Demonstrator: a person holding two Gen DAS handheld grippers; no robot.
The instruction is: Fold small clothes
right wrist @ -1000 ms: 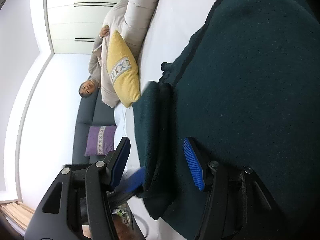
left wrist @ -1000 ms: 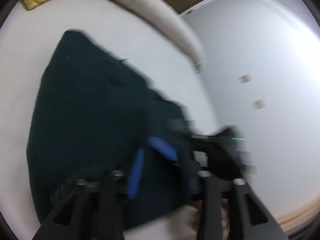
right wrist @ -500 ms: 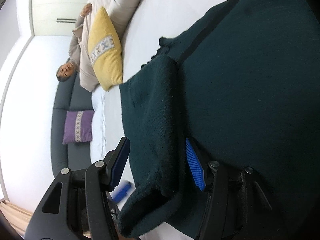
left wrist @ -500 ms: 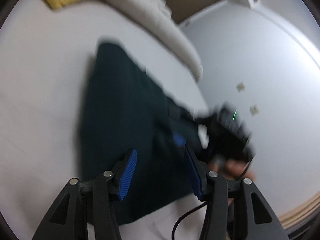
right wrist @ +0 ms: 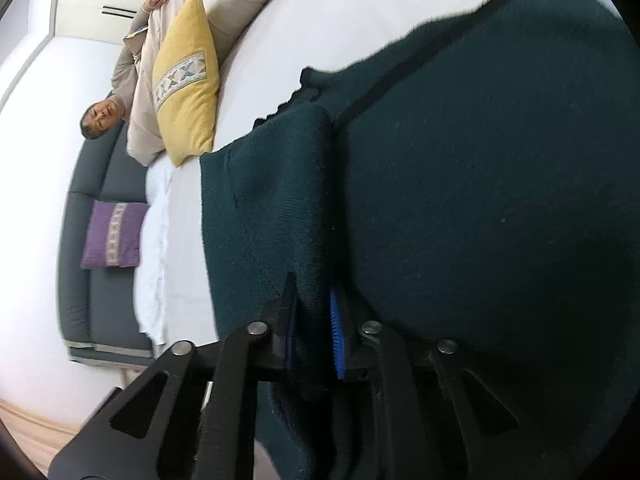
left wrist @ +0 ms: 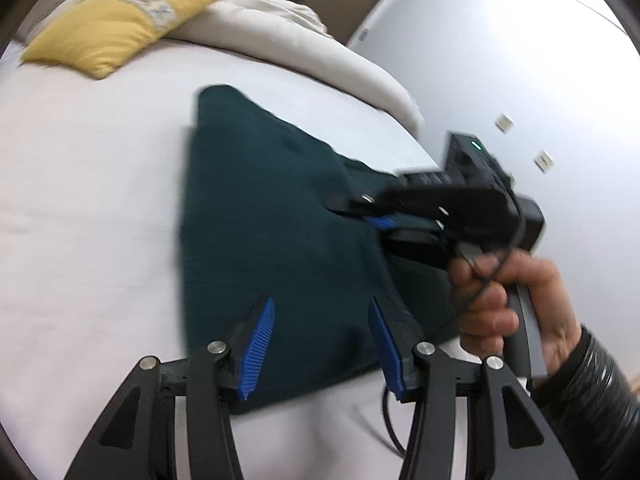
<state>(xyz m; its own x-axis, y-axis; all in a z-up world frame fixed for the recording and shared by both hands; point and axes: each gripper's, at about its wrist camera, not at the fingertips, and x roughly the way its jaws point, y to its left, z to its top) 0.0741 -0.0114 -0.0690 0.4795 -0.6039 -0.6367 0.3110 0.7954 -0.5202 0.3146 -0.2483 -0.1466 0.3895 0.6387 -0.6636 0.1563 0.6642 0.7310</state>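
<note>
Item: dark green garment (left wrist: 280, 216), flat on white bed (left wrist: 80, 208) | right gripper (right wrist: 314, 328): jaws just closed, clamping its folded edge | left gripper (left wrist: 320, 344): jaws apart above its near edge, gripping nothing

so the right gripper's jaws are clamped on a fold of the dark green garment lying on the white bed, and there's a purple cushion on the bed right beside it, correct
One thing is wrong: the cushion on the white bed near the dark green garment is the yellow cushion. The purple cushion lies on the grey sofa beyond the bed, as the right wrist view shows. The right gripper has just closed its jaws on a fold of the garment.
</note>
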